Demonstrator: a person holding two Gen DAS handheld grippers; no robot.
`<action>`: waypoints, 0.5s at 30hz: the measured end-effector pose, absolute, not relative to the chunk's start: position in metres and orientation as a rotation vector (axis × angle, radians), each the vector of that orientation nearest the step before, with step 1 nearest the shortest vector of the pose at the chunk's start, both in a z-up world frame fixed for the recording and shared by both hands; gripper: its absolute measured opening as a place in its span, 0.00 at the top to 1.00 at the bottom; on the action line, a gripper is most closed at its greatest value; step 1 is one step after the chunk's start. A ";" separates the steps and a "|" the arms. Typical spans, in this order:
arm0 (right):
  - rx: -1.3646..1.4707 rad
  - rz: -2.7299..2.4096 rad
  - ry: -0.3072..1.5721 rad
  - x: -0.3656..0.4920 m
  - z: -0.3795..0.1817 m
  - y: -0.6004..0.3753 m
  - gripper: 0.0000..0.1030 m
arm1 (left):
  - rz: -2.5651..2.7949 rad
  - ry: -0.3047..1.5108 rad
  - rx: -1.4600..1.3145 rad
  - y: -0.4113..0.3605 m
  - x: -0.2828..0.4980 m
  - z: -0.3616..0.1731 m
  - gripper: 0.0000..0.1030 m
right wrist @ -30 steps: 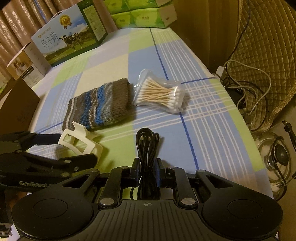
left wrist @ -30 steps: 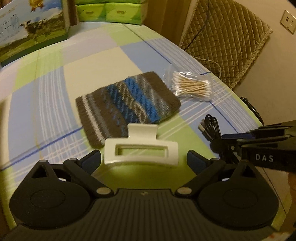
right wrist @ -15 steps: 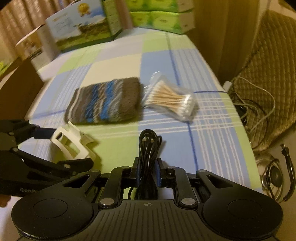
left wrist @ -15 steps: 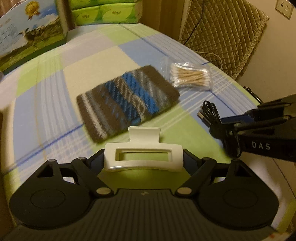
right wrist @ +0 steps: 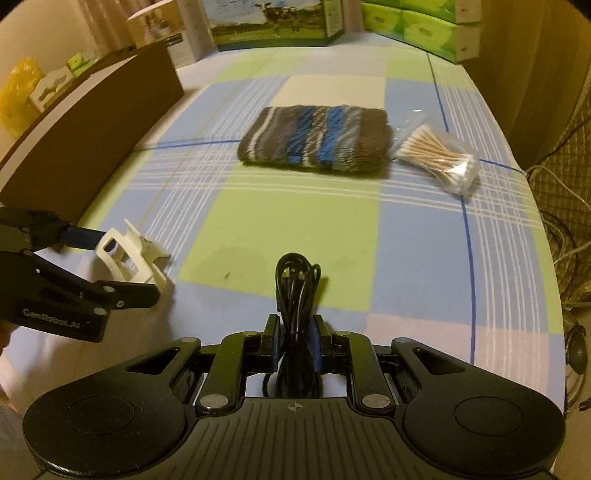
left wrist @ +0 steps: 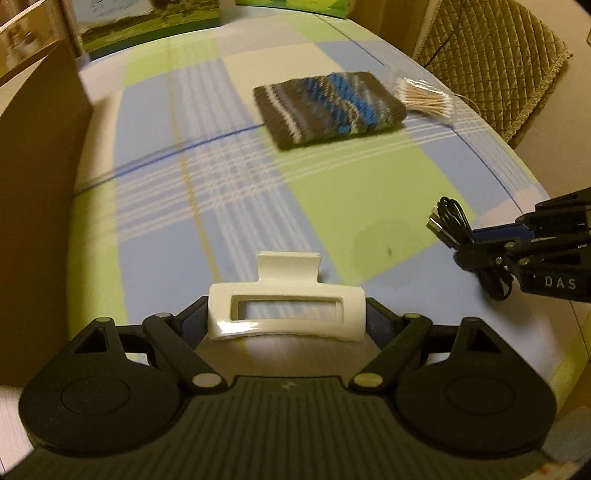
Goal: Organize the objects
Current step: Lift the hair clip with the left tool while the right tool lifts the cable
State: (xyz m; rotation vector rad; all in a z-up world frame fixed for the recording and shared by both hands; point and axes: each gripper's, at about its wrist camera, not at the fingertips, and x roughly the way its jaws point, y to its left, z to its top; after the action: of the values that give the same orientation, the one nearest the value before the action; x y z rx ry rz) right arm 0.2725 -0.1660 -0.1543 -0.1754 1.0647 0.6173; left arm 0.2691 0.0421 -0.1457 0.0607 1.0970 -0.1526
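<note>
My left gripper [left wrist: 287, 317] is shut on a white hair claw clip [left wrist: 286, 308] and holds it above the checked tablecloth; it also shows in the right wrist view [right wrist: 129, 254]. My right gripper [right wrist: 294, 341] is shut on a coiled black cable [right wrist: 297, 295], seen at the right of the left wrist view [left wrist: 461, 236]. A striped knitted pouch [left wrist: 330, 107] lies further back on the table, also in the right wrist view [right wrist: 317, 138]. A bag of cotton swabs [right wrist: 441, 158] lies right beside it.
A brown cardboard box wall [right wrist: 92, 147] stands along the left side of the table. A milk carton box [right wrist: 273, 22] and green tissue packs [right wrist: 424, 26] stand at the far end. A quilted chair [left wrist: 491, 55] and loose cables [right wrist: 565, 236] are off the right edge.
Both grippers have pulled back and swung left with their objects; the pouch and swabs now lie farther away. The left gripper closed on the clip a second ago.
</note>
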 end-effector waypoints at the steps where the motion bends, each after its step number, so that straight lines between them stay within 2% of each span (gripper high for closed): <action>1: -0.176 0.610 1.060 0.271 -0.155 -0.165 0.87 | -0.148 1.098 0.053 0.045 0.265 -0.145 0.19; 15: -0.258 0.569 1.023 0.259 -0.158 -0.147 0.87 | -0.099 1.080 0.021 0.046 0.248 -0.144 0.19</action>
State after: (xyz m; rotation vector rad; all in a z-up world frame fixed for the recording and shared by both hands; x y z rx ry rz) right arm 0.2592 -0.1467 -0.1577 -0.2581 1.0226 0.5694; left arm 0.2477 0.0462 -0.1439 0.0214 1.0799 -0.0989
